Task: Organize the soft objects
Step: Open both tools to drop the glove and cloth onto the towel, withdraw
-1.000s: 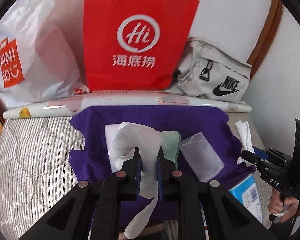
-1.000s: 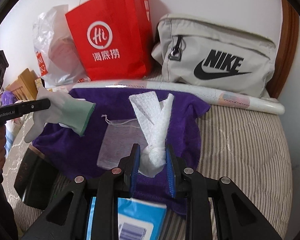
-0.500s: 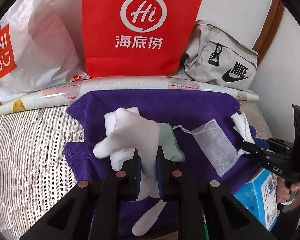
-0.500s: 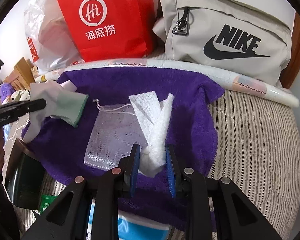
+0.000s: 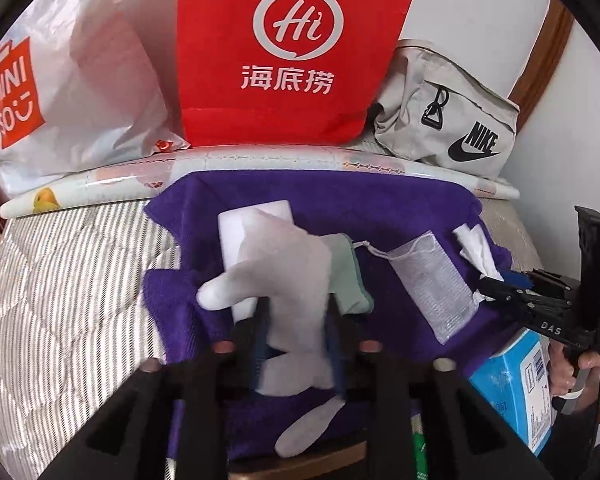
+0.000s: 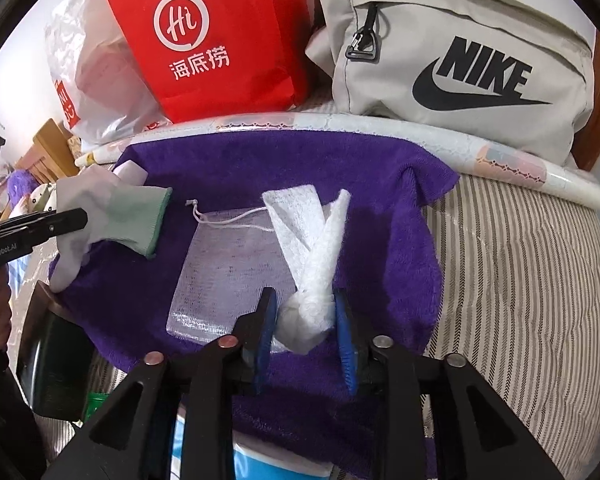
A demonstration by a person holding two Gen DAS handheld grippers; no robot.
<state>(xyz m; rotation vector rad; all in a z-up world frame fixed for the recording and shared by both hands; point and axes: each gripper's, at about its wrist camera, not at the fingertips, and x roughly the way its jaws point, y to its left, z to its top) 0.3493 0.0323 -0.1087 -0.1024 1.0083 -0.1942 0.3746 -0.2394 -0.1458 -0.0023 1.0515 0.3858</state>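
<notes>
A purple towel (image 5: 380, 208) (image 6: 380, 220) lies spread on the striped bed. My left gripper (image 5: 296, 304) (image 6: 80, 216) hovers over its left part, jaws opening. A grey glove with a green cuff (image 5: 284, 264) (image 6: 128, 216) still sits between the fingers, draped over a white block (image 5: 256, 216). My right gripper (image 6: 305, 304) (image 5: 488, 284) is low over the towel's right part, jaws opening. The knotted end of a white wipe (image 6: 312, 248) (image 5: 476, 248) rests between them with a gap on its left side. A mesh drawstring pouch (image 6: 224, 264) (image 5: 432, 280) lies flat between the two.
Behind the towel lie a rolled printed sheet (image 5: 260, 160), a red paper bag (image 5: 292, 52), a white plastic bag (image 5: 80, 80) and a grey Nike bag (image 6: 460, 60). A blue box (image 5: 516, 380) sits at the near edge. The striped mattress (image 6: 520, 280) extends right.
Both pairs of jaws have spread apart. The right gripper sank toward the towel with the wipe. The glove came down onto the towel over the white block.
</notes>
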